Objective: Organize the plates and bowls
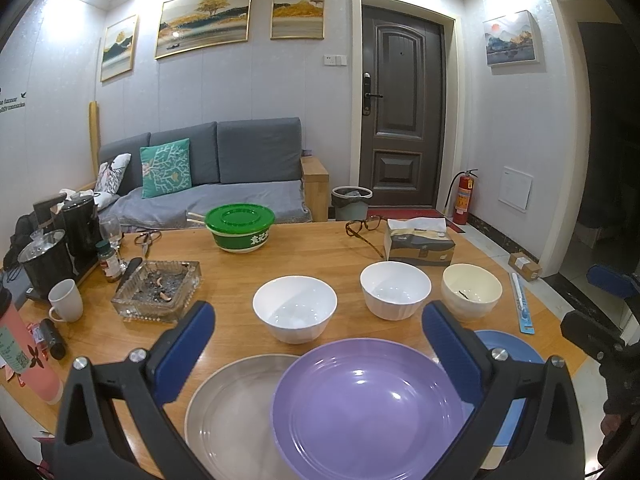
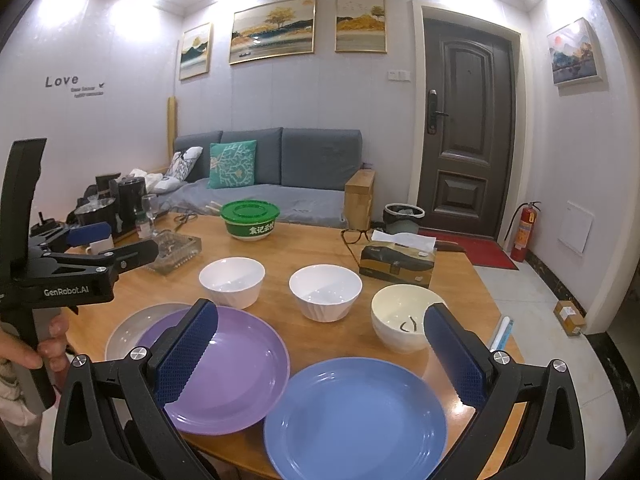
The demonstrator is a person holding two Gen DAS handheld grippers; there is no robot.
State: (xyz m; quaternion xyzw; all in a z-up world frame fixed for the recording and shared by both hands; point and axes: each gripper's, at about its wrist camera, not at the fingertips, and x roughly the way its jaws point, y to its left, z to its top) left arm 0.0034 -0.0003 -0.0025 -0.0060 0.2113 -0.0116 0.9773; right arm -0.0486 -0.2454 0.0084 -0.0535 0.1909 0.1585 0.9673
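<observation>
A purple plate (image 1: 368,408) lies on the wooden table (image 1: 224,312), overlapping a grey plate (image 1: 228,412) at its left; a blue plate (image 1: 508,348) is at its right. Behind stand two white bowls (image 1: 295,308) (image 1: 395,289) and a cream bowl (image 1: 472,291). My left gripper (image 1: 318,316) is open, hovering above the purple plate. In the right wrist view my right gripper (image 2: 320,320) is open above the blue plate (image 2: 355,420), with the purple plate (image 2: 228,372), grey plate (image 2: 128,332), white bowls (image 2: 232,281) (image 2: 325,292) and cream bowl (image 2: 404,322). The left gripper (image 2: 120,246) shows at left.
A glass ashtray (image 1: 158,290), white mug (image 1: 66,300), kettles (image 1: 60,240), green lidded bowl (image 1: 240,228), glasses (image 1: 366,226) and tissue box (image 1: 420,242) crowd the table's far half. A toothbrush pack (image 1: 522,298) lies at the right edge. A pink bottle (image 1: 24,352) stands front left.
</observation>
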